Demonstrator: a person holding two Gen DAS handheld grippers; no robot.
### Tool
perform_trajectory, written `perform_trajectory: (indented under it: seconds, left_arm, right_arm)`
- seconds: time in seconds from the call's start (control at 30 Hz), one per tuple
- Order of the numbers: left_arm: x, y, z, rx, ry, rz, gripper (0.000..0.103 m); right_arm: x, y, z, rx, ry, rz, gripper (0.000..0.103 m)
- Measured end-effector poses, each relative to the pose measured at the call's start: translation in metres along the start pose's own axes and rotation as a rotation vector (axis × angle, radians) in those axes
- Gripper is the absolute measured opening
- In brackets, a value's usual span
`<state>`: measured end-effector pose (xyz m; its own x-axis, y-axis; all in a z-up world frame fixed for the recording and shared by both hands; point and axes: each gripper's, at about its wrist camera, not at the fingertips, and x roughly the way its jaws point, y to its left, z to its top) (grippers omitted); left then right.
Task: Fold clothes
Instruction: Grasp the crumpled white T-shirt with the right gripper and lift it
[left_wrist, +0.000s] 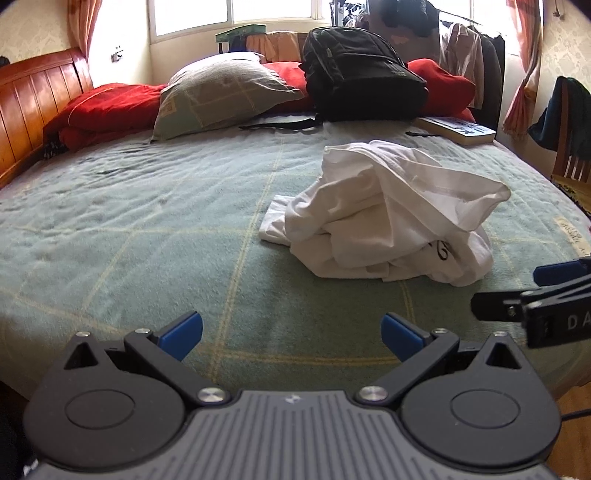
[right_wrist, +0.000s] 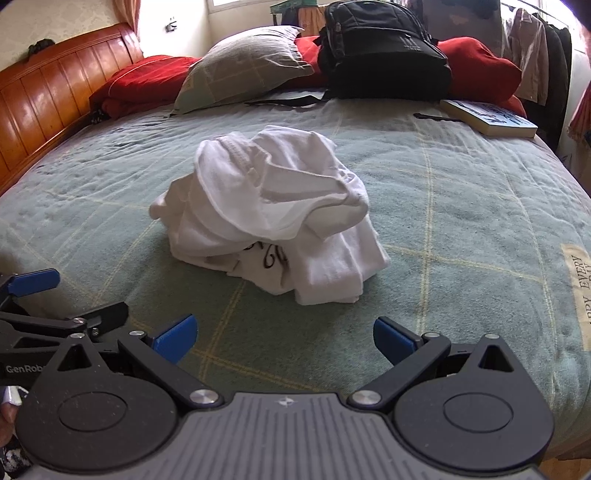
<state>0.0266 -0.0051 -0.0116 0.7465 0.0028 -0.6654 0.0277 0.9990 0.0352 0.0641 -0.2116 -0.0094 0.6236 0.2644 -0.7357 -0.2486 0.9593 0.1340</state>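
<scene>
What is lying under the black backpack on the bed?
The black backpack rests on the green blanket and leans against red bedding. A strap pokes out in front. Whatever lies directly beneath it is hidden.

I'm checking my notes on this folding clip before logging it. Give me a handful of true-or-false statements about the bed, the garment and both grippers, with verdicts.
1. The white garment lies crumpled in a heap on the green blanket. True.
2. The left gripper is shut on the garment. False: its jaws are open and hold nothing.
3. The right gripper is open, short of the garment. True.
4. The black backpack lies on the floor. False: it sits on the bed, near the pillow.
5. A book lies on the bed. True.
</scene>
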Motion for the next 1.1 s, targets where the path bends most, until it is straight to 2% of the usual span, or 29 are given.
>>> perform_trajectory:
  seconds: [0.23,0.33,0.47,0.57,0.73,0.93,1.1]
  left_arm:
    - [0.016,0.005,0.012,0.043,0.003,0.004,0.102]
    - [0.023,0.008,0.019,0.067,-0.008,-0.004,0.102]
    - [0.036,0.013,0.029,0.098,-0.008,-0.019,0.102]
    - [0.045,0.019,0.038,0.107,-0.014,-0.046,0.102]
    - [0.065,0.022,0.056,0.134,0.013,-0.055,0.102]
    - [0.096,0.014,0.074,0.197,0.032,-0.068,0.102]
    - [0.113,0.009,0.086,0.237,0.038,-0.129,0.102]
  right_arm:
    - [0.013,-0.019,0.010,0.037,0.014,0.011,0.103]
    - [0.019,-0.027,0.015,0.050,0.014,-0.010,0.103]
    - [0.023,-0.034,0.022,-0.006,-0.014,-0.040,0.103]
    - [0.027,-0.041,0.025,-0.033,-0.025,-0.032,0.103]
    - [0.041,-0.050,0.032,-0.032,0.001,0.001,0.103]
    - [0.063,-0.043,0.045,-0.082,0.020,0.017,0.103]
    - [0.074,-0.039,0.050,-0.172,0.030,0.015,0.103]
